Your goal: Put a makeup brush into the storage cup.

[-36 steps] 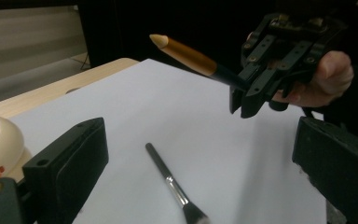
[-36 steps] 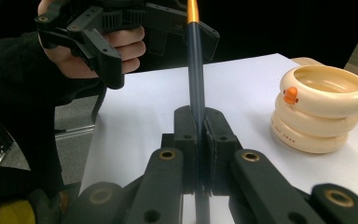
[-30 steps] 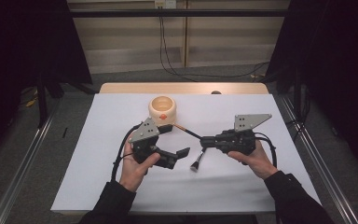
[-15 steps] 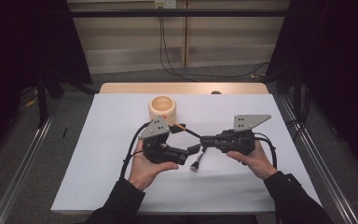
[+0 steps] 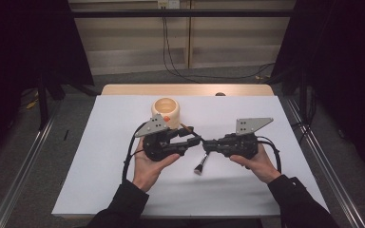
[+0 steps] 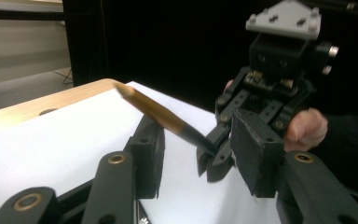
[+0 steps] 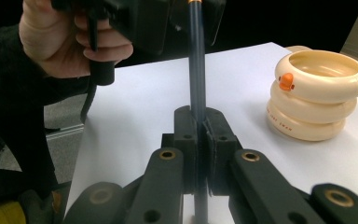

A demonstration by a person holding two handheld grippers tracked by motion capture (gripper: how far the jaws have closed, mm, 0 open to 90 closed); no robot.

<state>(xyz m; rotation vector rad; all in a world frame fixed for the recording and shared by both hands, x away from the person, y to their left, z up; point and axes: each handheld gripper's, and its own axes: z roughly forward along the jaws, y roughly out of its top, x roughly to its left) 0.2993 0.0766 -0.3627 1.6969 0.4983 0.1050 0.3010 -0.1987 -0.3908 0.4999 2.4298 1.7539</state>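
Mid-table, on the white sheet (image 5: 100,156): one makeup brush (image 5: 201,161), one cream ringed holder (image 5: 167,110), two hand-held grippers.

Item 1, brush. Thin dark handle with a tan wooden end and a dark bristle tuft. In the high view it runs slantwise, tuft toward 6 o'clock hanging just over the sheet, wooden end toward 11 o'clock. Held off the table between the two grippers.

Item 2, right gripper (image 5: 207,145). Jaws clenched on the dark handle partway along; the right gripper view shows the handle (image 7: 196,70) pinched upright between both pads.

Item 3, left gripper (image 5: 196,138). Jaws spread, one either side of the wooden end (image 6: 149,106); no contact visible in the left gripper view. Nothing grasped.

Item 4, holder. Stacked cream rings with an orange duck-bill mark (image 7: 286,80), mouth open upward, at 12 o'clock from the grippers, near the left one.

Step in hand, as judged: a handover of the brush, right to left, probably ahead of standing it in the holder.

Next move calls for: left jaws to close squarely on the wooden end before the right lets go; release first and the brush would likely drop.
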